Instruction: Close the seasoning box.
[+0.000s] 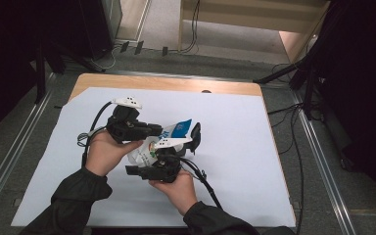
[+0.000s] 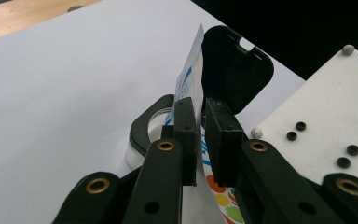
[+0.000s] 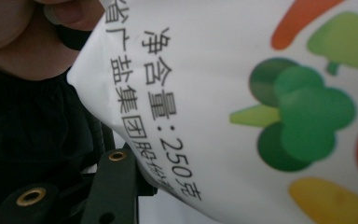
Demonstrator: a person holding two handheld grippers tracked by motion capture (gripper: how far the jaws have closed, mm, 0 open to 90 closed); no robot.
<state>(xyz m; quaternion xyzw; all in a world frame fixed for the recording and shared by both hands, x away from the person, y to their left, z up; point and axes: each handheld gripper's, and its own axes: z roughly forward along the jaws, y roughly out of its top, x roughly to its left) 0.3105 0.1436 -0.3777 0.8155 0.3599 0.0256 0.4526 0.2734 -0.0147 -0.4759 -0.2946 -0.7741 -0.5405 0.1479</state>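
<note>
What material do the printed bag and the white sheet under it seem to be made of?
The bag looks like thin plastic film with a smooth, slightly glossy finish: it bends in soft folds and carries sharp colour printing of vegetables and text. The left gripper pinches its flat edge. The white sheet looks like matte paper, flat and without shine; it may also be thin card.

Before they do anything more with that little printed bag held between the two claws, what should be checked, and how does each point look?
1. Left gripper pinching the bag edge between its jaws: ok.
2. Right gripper firmly closed on the bag: cannot tell; the bag blocks its camera.
3. Bag lifted off the white sheet: ok.
4. Bag sealed, nothing spilled: cannot tell.
5. Cables clear of the bag: ok.
</note>
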